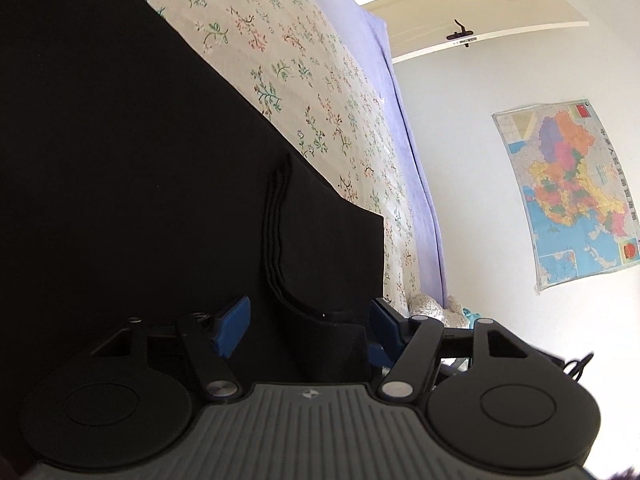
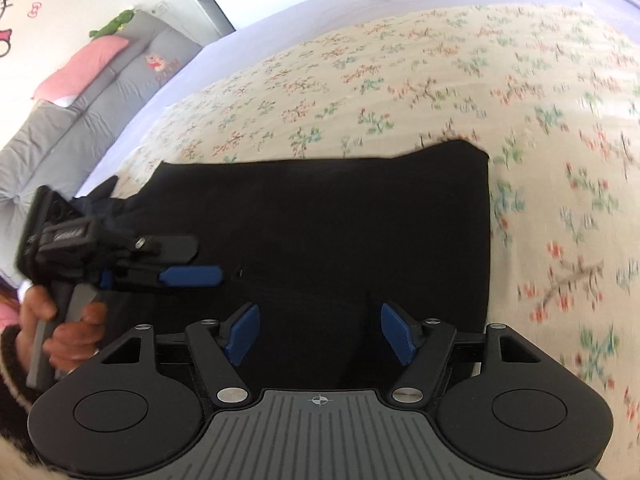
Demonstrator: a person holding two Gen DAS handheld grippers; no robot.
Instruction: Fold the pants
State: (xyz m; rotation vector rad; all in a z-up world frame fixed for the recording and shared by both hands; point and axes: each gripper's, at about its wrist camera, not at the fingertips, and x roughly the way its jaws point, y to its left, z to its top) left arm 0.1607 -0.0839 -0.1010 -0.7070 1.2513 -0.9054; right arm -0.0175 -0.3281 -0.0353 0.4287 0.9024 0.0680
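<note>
Right wrist view: my right gripper [image 2: 318,334] hangs over the black fabric pants [image 2: 320,232], its 2 blue-padded fingers [image 2: 242,330] spread wide with nothing pressed between them; only dark cloth lies beneath the gap. I see the pants folded into a broad dark rectangle, lying flat on the cream bedspread printed with small red and green flower sprigs [image 2: 440,80], their right edge straight and their far right corner slightly raised. At the left of this view my left gripper [image 2: 192,276] reaches in over the left part of the pants, held by a bare hand [image 2: 60,332] with a dark knitted sleeve cuff [image 2: 8,372] behind it; from this side I see 1 blue pad edge-on. Beyond the bedspread runs a pale lilac sheet [image 2: 280,12], and further left lie a grey quilted cushion [image 2: 100,92], a pink pillow [image 2: 80,68] and a green plush toy [image 2: 112,26]. Left wrist view: I see the left gripper [image 1: 308,320] with its blue pads [image 1: 234,324] standing apart, a thick stacked fold of the pants [image 1: 304,240] rising between them; the pads do not visibly press on it. A coloured wall map [image 1: 572,196] hangs on the white wall [image 1: 480,80] past the bed edge.
</note>
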